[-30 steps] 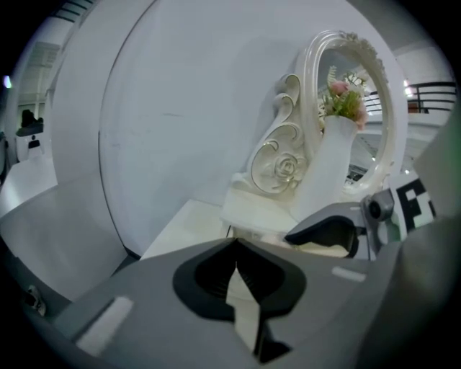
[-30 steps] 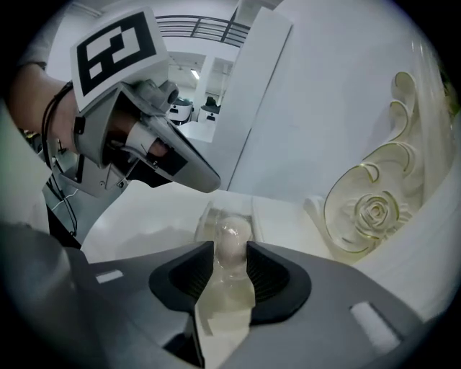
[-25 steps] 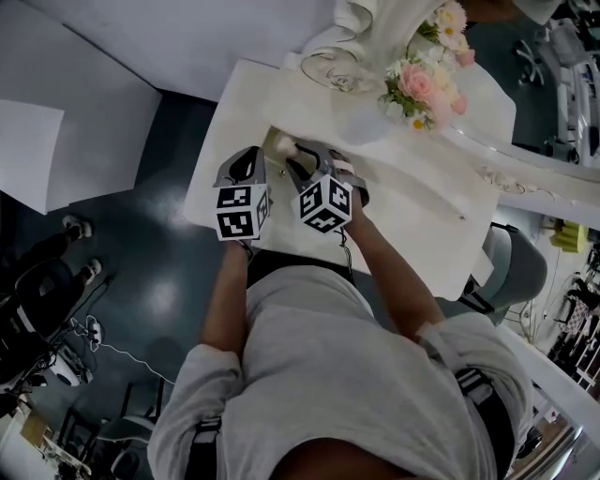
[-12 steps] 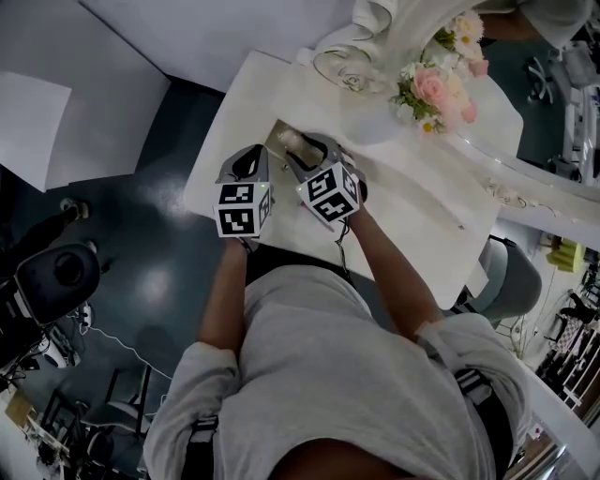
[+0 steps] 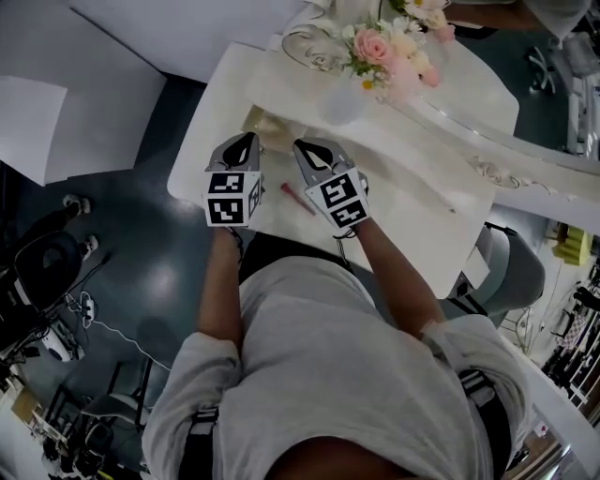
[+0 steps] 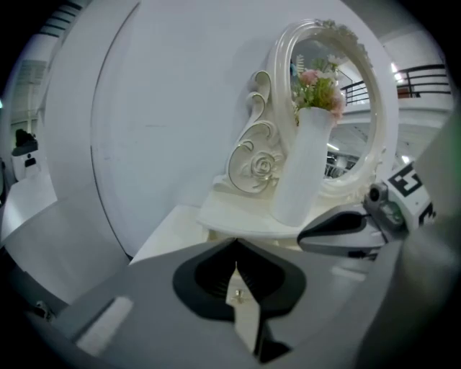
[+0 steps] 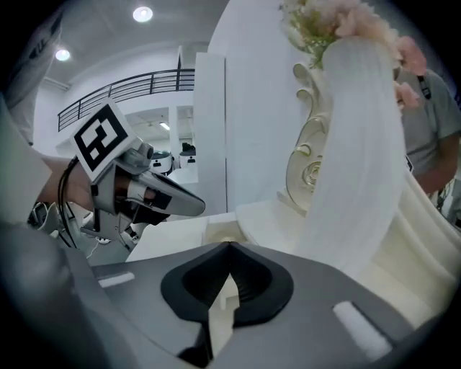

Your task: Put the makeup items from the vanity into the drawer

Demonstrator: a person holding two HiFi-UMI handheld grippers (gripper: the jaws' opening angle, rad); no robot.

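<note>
Stick [image 5: 298, 199], slim and red, lies flat between closed left gripper [image 5: 246, 140] and closed right gripper [image 5: 303, 146].

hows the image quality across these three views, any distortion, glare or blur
Head view: dim and greyish, the white vanity top the brightest patch. Left gripper view: strong fisheye with black corners, the mirror frame bowed. Right gripper view: same fisheye, ceiling lights glaring, the near vase soft.

The head view is dim, the white desk [image 5: 412, 220] brightest against the dark floor [image 5: 122, 234]. Both gripper views bulge and blacken at their corners; ceiling lamps [image 7: 142, 13] glare in the right one.
</note>
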